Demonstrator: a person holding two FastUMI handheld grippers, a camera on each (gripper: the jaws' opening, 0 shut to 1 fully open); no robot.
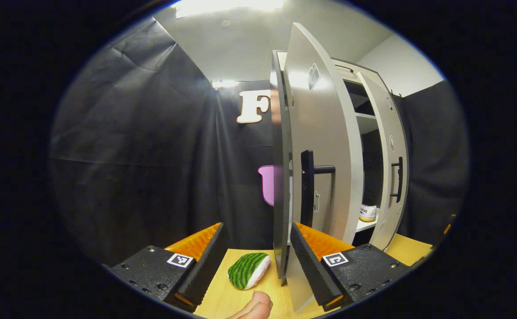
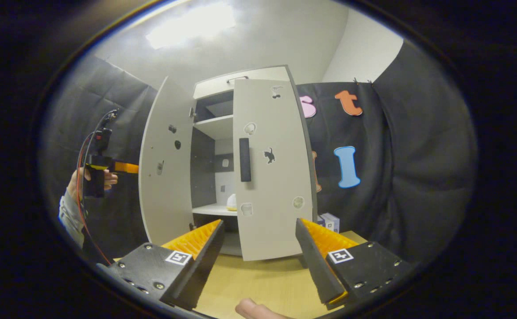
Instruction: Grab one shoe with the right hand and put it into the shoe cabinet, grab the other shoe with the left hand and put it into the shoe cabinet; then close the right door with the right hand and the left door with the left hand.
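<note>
The white shoe cabinet (image 2: 241,75) stands on a wooden table. Its left door (image 2: 165,168) is swung wide open. Its right door (image 2: 272,177), with a black handle (image 2: 244,159), stands only partly open. A pale shoe (image 2: 231,203) sits on the lower shelf, also seen as shoe (image 1: 368,212). My right gripper (image 2: 258,261) is open, facing the right door from a short way off. My left gripper (image 1: 254,261) is open too. The left door (image 1: 320,146) rises nearly edge-on just before it, handle (image 1: 307,186) above its right finger. A hand holds the left gripper (image 2: 103,166) beyond that door.
A green-striped and white soft object (image 1: 248,270) lies on the table (image 1: 232,297) between the left gripper's fingers. Small boxes (image 2: 329,220) stand at the cabinet's right. Black cloth walls close in on all sides. The far door (image 1: 391,177) has its own handle (image 1: 399,179).
</note>
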